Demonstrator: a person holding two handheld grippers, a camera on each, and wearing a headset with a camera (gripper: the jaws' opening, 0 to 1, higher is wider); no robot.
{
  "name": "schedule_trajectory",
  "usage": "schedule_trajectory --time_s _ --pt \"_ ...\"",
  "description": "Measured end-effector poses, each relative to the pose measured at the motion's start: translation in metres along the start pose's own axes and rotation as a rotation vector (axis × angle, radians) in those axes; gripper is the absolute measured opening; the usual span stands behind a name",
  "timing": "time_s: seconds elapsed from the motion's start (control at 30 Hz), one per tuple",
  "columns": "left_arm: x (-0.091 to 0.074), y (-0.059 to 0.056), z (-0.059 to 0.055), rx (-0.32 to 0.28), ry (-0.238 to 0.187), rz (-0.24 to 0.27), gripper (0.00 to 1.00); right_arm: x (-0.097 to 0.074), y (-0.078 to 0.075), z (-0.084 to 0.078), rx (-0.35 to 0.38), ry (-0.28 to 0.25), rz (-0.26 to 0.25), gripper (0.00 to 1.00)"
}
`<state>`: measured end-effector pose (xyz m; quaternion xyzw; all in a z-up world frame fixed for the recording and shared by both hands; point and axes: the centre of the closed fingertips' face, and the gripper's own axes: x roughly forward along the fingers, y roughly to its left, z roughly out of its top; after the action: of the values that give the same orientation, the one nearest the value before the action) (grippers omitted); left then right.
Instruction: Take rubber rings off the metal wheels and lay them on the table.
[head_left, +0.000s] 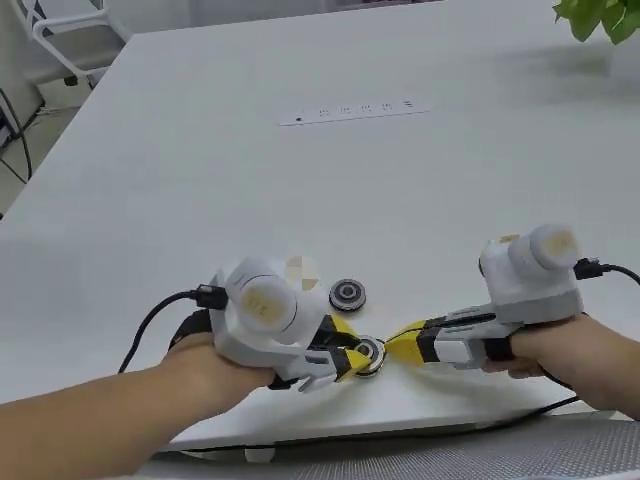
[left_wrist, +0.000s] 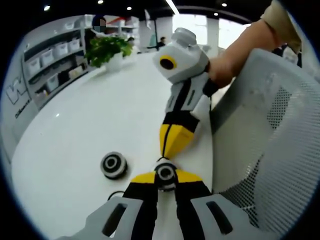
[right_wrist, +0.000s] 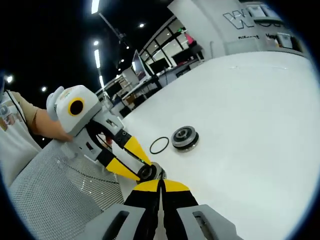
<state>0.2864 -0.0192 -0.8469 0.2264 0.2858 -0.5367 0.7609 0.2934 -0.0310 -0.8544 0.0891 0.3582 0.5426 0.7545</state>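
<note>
Metal wheel (head_left: 367, 353): clamped between the left gripper (left_wrist: 165, 176) jaws. Right gripper (right_wrist: 160, 184), jaws together, meets it head-on, tips touching its rim; whether rubber is pinched cannot be told. Second wheel (right_wrist: 184, 137) and loose ring (right_wrist: 159, 145) lie on the table farther ahead of the right tips.

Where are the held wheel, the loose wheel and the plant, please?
held wheel (left_wrist: 166, 174): left gripper view, its hub.
loose wheel (head_left: 347, 294): head view, its hub.
plant (left_wrist: 106, 48): left gripper view, its leaves.

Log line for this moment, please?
left gripper shut on metal wheel | right gripper shut, tips at that wheel | one rubber ring loose on table | second wheel beside it
</note>
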Motion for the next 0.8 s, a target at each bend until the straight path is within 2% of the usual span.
schedule_trajectory --time_s 0.27,0.6,0.8 --pt "0.0021 0.0009 0.0015 -0.006 0.009 0.014 0.12 -0.0006 0.0052 0.0065 0.027 -0.041 0.022 0.00" --pt "0.0025 0.0015 0.0014 -0.011 0.009 0.016 0.12 -0.0011 0.0076 0.0079 0.065 -0.058 0.031 0.00" --pt "0.0025 0.0013 0.0013 -0.007 0.010 0.016 0.12 -0.0002 0.0112 0.0082 0.051 -0.053 0.037 0.00"
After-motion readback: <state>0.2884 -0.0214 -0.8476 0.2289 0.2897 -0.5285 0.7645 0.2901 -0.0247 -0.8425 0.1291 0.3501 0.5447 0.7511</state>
